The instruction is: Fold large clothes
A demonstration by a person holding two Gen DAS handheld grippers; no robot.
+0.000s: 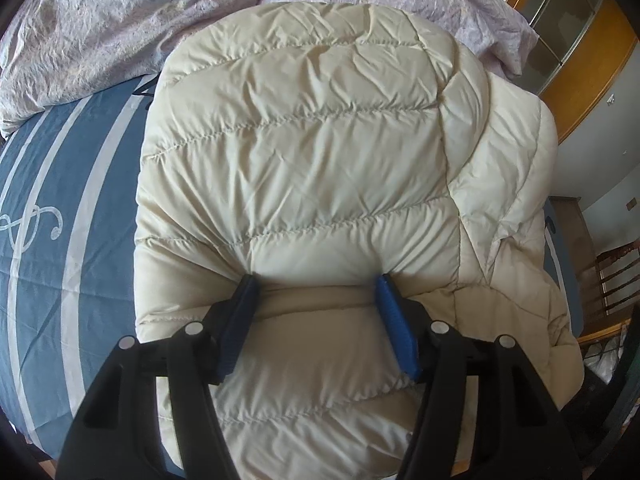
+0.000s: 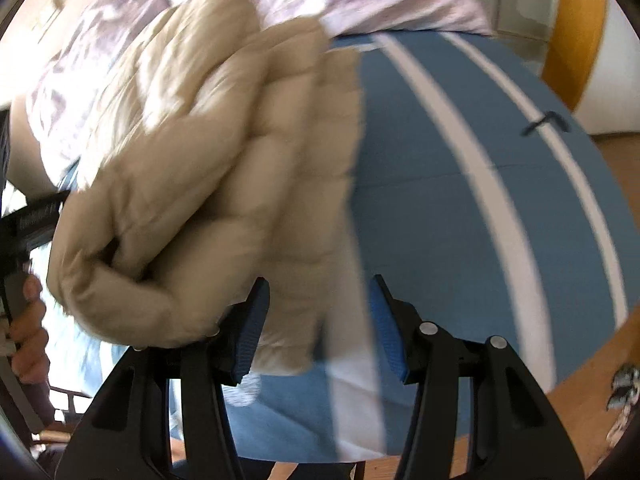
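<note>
Bedspread (image 1: 44,248), blue with pale stripes, on the left, and the cream puffer jacket (image 1: 304,152) lies folded across it, a lilac quilt (image 1: 100,28) bunched behind. Left gripper (image 1: 316,292) sits on the jacket's near fold, jaws about half open, blue pads (image 1: 394,320) touching fabric either side without pinching. Over to the right gripper (image 2: 318,300): blurred, jaws half apart, jacket edge between them, and I can't tell if it's gripped.
</note>
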